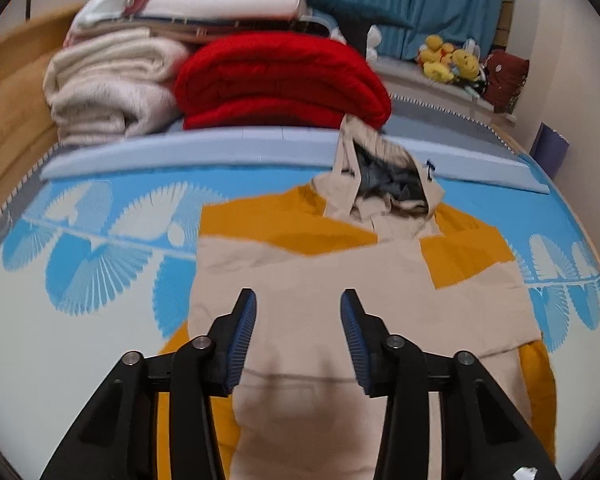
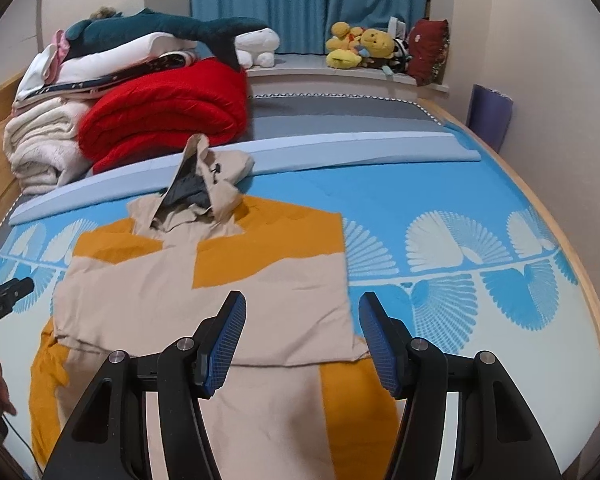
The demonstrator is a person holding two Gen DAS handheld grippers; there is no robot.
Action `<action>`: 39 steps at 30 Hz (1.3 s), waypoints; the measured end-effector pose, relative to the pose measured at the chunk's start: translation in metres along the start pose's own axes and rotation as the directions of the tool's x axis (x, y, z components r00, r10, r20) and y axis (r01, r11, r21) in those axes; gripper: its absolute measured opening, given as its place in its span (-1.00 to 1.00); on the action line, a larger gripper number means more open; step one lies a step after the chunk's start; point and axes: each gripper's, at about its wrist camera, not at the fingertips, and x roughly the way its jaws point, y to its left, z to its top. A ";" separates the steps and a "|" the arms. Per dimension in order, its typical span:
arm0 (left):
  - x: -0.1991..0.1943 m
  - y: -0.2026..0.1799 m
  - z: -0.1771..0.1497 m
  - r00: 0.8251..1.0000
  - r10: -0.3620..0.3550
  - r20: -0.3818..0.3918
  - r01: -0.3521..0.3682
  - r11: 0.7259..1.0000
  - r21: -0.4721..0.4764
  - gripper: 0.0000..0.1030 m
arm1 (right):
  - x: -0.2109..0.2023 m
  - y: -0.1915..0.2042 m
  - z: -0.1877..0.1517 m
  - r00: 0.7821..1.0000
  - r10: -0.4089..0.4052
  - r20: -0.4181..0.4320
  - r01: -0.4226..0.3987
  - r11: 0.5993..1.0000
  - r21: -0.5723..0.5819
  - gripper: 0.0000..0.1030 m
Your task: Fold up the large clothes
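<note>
Left wrist view: the left gripper (image 1: 298, 312) is hovering with jaws spread and empty over the middle of the hoodie (image 1: 340, 280), which is lying flat on the bed (image 1: 80, 320), sleeves apparently folded across the chest, likely lining up a grab.

Right wrist view: the right gripper (image 2: 302, 316), likewise released, is straddling the hoodie's (image 2: 204, 304) right edge, probably to pinch it.

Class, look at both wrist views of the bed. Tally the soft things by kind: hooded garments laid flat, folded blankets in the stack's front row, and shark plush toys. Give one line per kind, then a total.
Hoodie: 1
Folded blankets: 2, a red blanket and a cream blanket
Shark plush: 1
Total: 4
</note>
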 end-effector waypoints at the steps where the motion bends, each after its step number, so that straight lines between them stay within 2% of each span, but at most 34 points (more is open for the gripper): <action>1: 0.000 -0.003 0.002 1.000 0.008 0.003 -0.008 1.000 0.018 -0.29 | 0.002 -0.003 0.003 1.000 0.001 -0.004 -0.001 1.000 0.004 -0.07; 2: 0.001 -0.005 0.004 1.000 0.005 -0.003 -0.005 0.999 0.037 -0.29 | 0.004 -0.006 0.005 1.000 0.007 -0.013 -0.007 1.000 0.009 -0.19; 4: 0.001 -0.008 0.008 1.000 -0.008 -0.017 0.009 0.998 0.056 -0.30 | 0.012 -0.013 0.011 0.999 0.033 -0.038 -0.032 0.999 0.029 -0.62; 6: 0.005 -0.009 0.016 1.000 -0.007 -0.022 0.008 0.998 0.060 -0.32 | 0.017 -0.020 0.015 0.998 0.046 -0.053 -0.044 0.998 0.046 -0.70; 12: 0.051 -0.021 0.078 0.998 -0.024 -0.050 0.027 0.998 0.062 -0.39 | 0.028 -0.035 0.021 0.997 0.019 -0.078 -0.013 0.997 0.072 -0.71; 15: 0.090 -0.033 0.122 0.999 -0.021 -0.036 0.023 0.997 0.076 -0.39 | 0.040 -0.042 0.020 0.993 0.031 -0.112 -0.020 0.994 0.104 -0.68; 20: 0.158 -0.051 0.171 0.998 -0.031 -0.051 0.035 0.996 0.083 -0.39 | 0.061 -0.038 0.013 0.982 0.029 -0.187 -0.012 0.995 0.094 -0.64; 23: 0.201 -0.066 0.194 0.997 -0.033 -0.063 0.039 0.995 0.096 -0.39 | 0.070 -0.036 0.011 0.980 0.016 -0.201 0.001 0.996 0.084 -0.64; 31: 0.293 -0.082 0.234 0.988 -0.096 -0.124 0.095 0.995 -0.017 -0.32 | 0.095 -0.023 0.007 0.970 0.015 -0.244 -0.001 0.998 0.060 -0.70; 34: 0.321 -0.085 0.241 0.983 -0.098 -0.152 0.092 0.995 -0.049 -0.26 | 0.104 -0.019 0.005 0.963 0.012 -0.268 0.002 0.999 0.052 -0.70; 39: 0.355 -0.090 0.240 0.983 -0.050 -0.178 0.037 0.997 -0.075 -0.27 | 0.113 -0.014 0.001 0.957 0.011 -0.289 0.000 0.999 0.038 -0.70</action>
